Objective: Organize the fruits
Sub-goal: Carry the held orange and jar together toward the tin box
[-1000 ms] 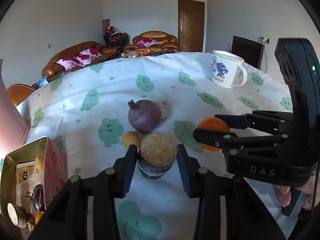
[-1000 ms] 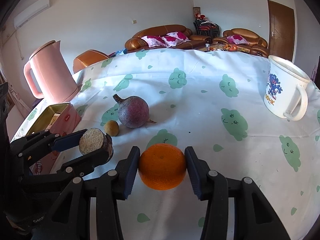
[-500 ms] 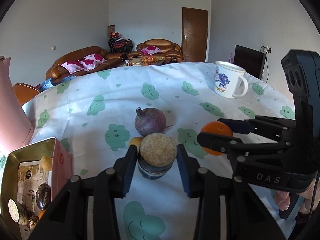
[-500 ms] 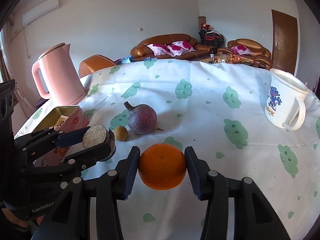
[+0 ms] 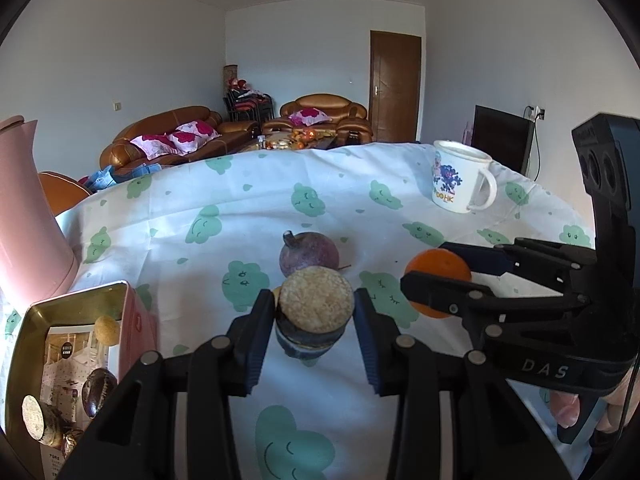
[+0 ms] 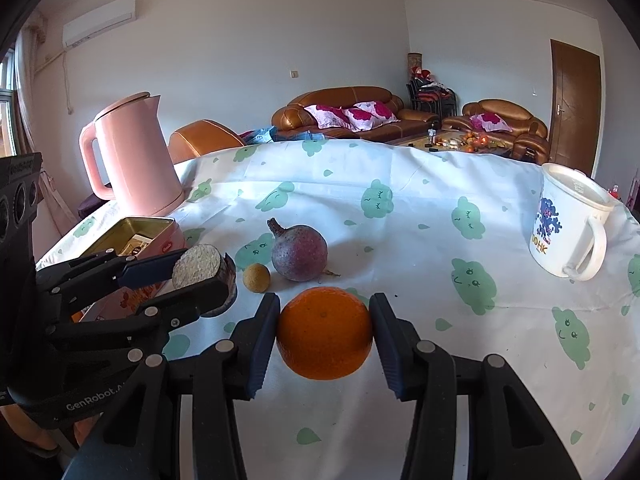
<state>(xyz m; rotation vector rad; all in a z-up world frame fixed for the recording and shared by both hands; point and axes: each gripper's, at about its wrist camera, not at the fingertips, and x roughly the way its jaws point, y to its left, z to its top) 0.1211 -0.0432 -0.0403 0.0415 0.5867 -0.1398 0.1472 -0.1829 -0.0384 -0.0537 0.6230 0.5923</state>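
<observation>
Two grippers, each carrying one fruit above the table (image 6: pixel 420 420). Left gripper (image 5: pixel 315 316) pinches a halved dark-skinned fruit (image 5: pixel 316 306): pale, grainy, round cut face toward the camera, dark bluish rind below; both pads press its sides. Right gripper (image 6: pixel 324 332) pinches one orange (image 6: pixel 325 332): smooth, bright, whole, a small dimple on top; pads touch both sides.

Loose on the cloth: one large purple fruit (image 6: pixel 299 253), round, speckled, with a pointed stalk end, at centre; one small tan round fruit (image 6: pixel 257 277) just left of it, apart from it. In the left wrist view this small fruit is almost hidden behind the held half.

One open gold-lined pink tin (image 5: pixel 80 312) at near left holds several fruits: one small tan one (image 5: pixel 107 329), one dark oval one (image 5: pixel 99 392), one cut piece with a pale face (image 5: pixel 33 422); others too dim to count.

One pink kettle (image 6: pixel 132 156) far left behind the tin. One white printed mug (image 6: pixel 568 228) far right, upright. One white tablecloth with green cloud figures.
</observation>
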